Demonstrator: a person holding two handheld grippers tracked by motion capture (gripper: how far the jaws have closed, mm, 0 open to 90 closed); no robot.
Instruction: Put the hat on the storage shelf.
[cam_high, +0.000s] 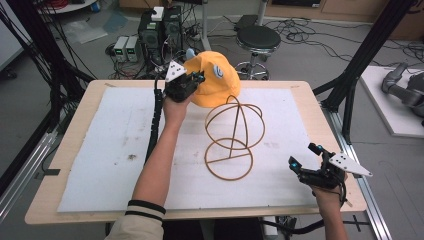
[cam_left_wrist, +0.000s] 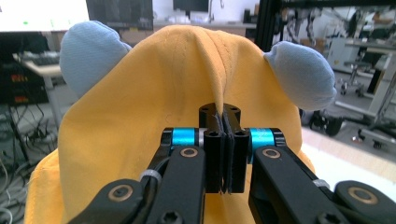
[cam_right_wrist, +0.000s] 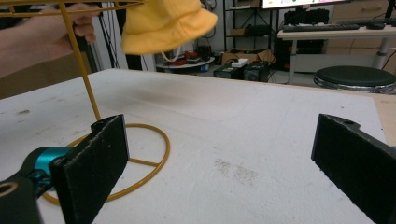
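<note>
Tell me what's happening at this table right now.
A person works with two hand-held grippers. The left gripper is shut on a fold of a yellow hat with pale blue ears, holding it up at the far edge of the table. A yellow wire hat stand sits mid-table. The right gripper is open, near the table's right edge.

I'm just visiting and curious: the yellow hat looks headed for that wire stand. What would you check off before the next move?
1. Left hand-held gripper holds the hat: ok, jaws shut on a fold of fabric.
2. Hat lifted off the table: ok, it hangs in the air in the right gripper view.
3. Wire stand upright on its ring base: ok.
4. Right hand-held gripper free to help: ok, jaws wide open, holding nothing.
5. Hat over the stand's top: not ok, it is behind it, to the left.
6. Hat's opening facing down: cannot tell.
</note>
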